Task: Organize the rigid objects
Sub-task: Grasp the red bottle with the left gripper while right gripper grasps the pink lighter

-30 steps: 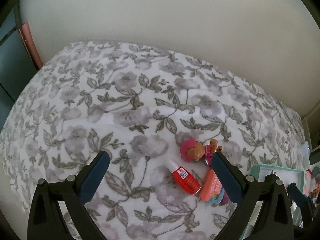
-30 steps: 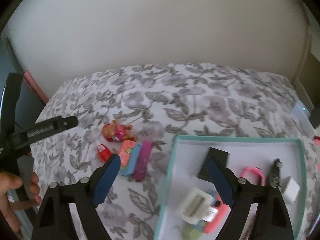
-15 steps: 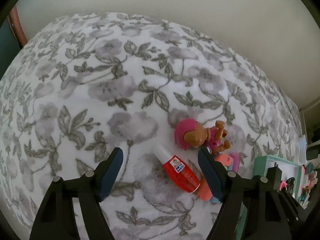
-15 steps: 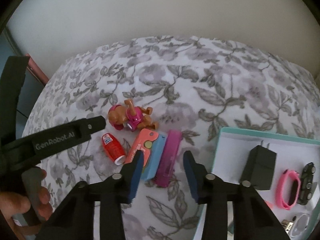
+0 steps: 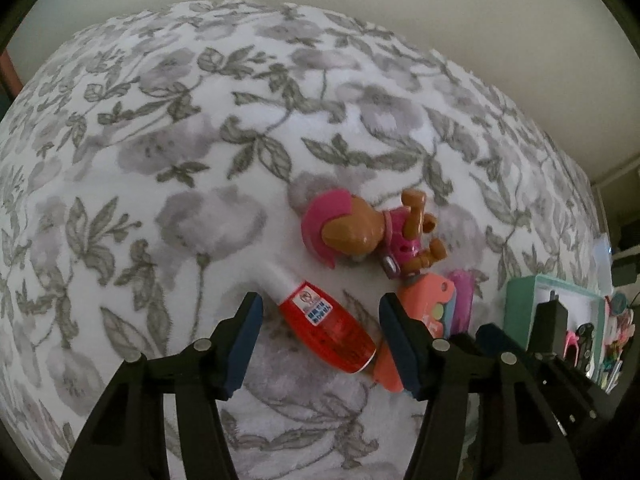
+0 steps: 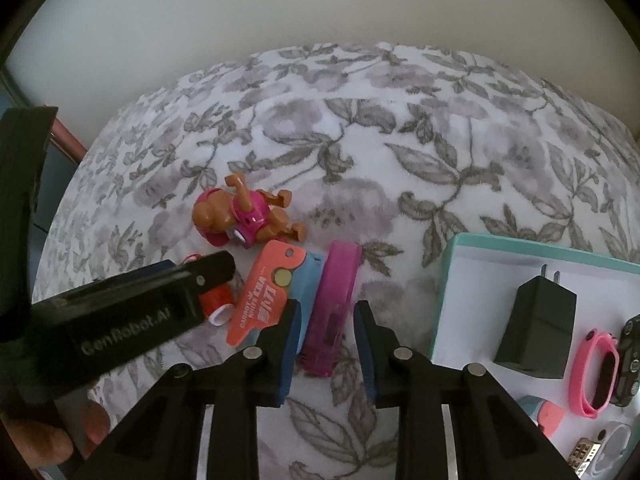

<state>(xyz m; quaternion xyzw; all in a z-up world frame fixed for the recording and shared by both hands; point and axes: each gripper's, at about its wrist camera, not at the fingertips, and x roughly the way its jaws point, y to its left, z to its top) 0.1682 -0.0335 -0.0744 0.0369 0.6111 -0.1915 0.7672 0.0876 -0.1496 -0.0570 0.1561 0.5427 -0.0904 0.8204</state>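
The left hand-held gripper (image 5: pixel 320 316), its black finger marked "GenRobot.AI", has just been closing; its jaws stand half open astride a red bottle (image 5: pixel 326 326) with a white cap and a small label too blurred to read, pads not yet touching it. The right hand-held gripper (image 6: pixel 325 322) has also been closing, narrow now around a purple comb (image 6: pixel 334 300); contact cannot be told. Beside the comb lie a blue piece (image 6: pixel 310 280) and an orange cutter (image 6: pixel 266 294) printed "CARROT KNIFE". All rest mid-bed (image 6: pixel 400 152) near a toy pup (image 6: pixel 240 216). A teal box (image 6: pixel 444 280) holds a black charger (image 6: pixel 536 328) and pink band (image 6: pixel 596 372).
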